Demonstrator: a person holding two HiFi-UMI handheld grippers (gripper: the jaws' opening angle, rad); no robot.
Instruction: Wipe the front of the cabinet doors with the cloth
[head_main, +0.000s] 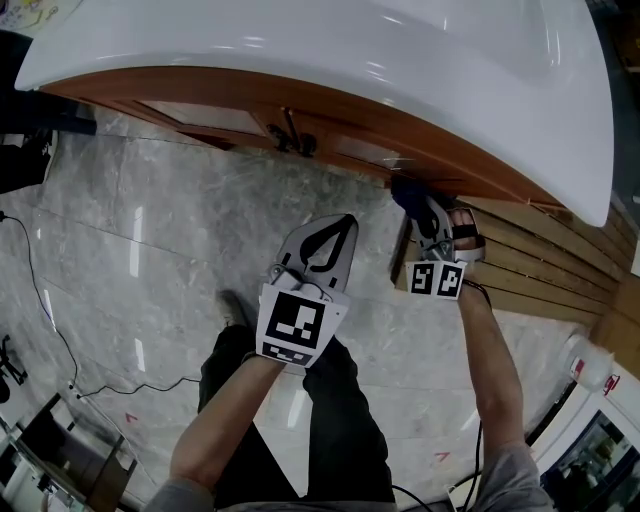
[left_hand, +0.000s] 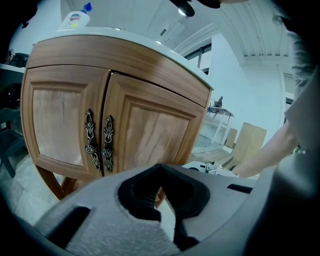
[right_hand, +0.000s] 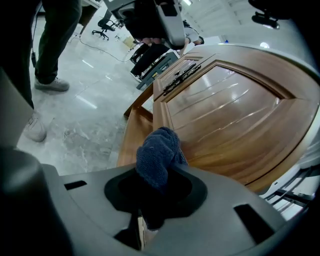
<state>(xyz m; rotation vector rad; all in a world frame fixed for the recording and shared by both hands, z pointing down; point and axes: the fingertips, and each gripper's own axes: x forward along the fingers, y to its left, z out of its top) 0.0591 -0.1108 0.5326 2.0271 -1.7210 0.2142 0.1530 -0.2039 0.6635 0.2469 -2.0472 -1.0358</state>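
While the right gripper (right_hand: 156, 192) is clamping the dark blue cloth (right_hand: 157, 152) at the lower edge of the cabinet door (right_hand: 225, 115) just ahead, the left gripper (left_hand: 161, 192) is hovering clear, jaws nearly together, empty, facing the handles (left_hand: 98, 140).

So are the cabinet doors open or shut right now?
Shut. Both doors sit flush in the left gripper view, their edges meeting between the two ornate handles.

readable text: none | white plastic bottle with blue cap (left_hand: 75, 20): coloured label, print too small to read | black-and-white square-marker cube (head_main: 293, 327) and second such cube (head_main: 437, 279): coded patterns only, nothing legible
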